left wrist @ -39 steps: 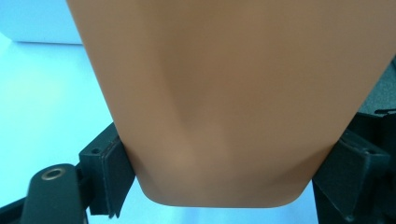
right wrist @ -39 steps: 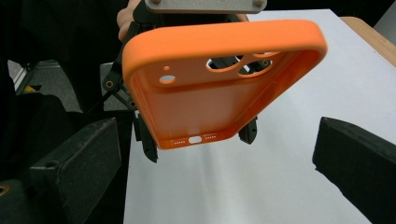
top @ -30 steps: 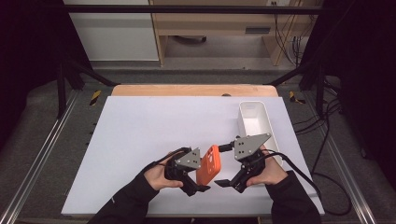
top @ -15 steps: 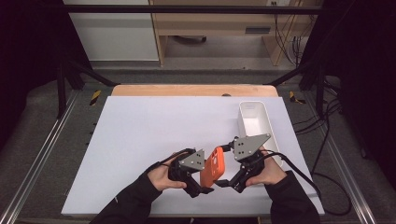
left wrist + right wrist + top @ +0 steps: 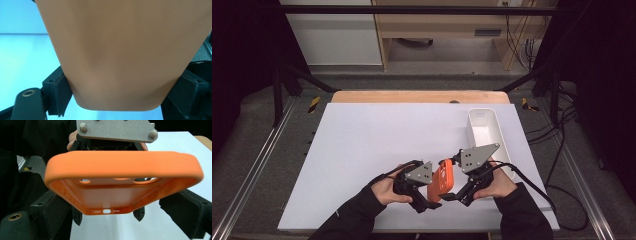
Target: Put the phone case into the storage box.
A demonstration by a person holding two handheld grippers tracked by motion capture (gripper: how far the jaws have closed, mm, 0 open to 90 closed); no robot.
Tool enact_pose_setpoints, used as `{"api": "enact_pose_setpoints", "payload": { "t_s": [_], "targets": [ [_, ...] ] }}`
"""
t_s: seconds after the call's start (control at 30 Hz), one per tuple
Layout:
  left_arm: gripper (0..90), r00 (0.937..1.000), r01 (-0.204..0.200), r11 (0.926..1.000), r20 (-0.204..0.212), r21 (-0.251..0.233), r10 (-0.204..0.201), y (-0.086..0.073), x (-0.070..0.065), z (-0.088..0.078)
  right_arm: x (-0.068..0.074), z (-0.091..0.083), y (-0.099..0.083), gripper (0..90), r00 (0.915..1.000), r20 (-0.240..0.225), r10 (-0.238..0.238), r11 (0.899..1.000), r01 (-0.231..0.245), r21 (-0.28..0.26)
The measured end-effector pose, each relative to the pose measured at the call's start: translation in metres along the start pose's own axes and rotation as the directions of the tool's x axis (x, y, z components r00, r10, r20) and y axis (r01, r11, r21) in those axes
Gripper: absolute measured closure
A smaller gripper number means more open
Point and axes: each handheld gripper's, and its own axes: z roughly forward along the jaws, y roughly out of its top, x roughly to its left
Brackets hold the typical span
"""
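R tongs [image 5: 451, 196] closing on orange case [image 5: 441, 179] | R view: port holes, camera cutouts

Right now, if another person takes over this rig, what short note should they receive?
Left gripper: shut on the orange phone case, holding it by its edges above the white table.
Right gripper: its jaws have just been closing around the same case; the right gripper view shows them at the case's sides, but I cannot tell if they press yet.
White bin: on the table's right side, looks empty.
Done: case lifted and brought between both grippers.
Left: probably finishing the right grip, then whatever follows with the case.
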Motion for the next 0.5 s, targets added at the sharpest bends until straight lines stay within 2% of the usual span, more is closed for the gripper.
{"api": "enact_pose_setpoints", "payload": {
  "t_s": [0.1,0.5],
  "targets": [
    [15.7,1.0,-0.005,1.0,-0.001,0.004,0.005,-0.0003,0.0,0.0,0.0,0.0003,-0.0003,14.7,0.9998,-0.017,0.001,1.0,-0.001,-0.005],
    [15.7,1.0,0.001,1.0,-0.003,0.005,-0.001,-0.0034,-0.0002,0.0006,-0.0006,0.0028,-0.0012,15.9,0.9998,-0.021,0.004,1.0,-0.004,-0.002]
  ]
}}
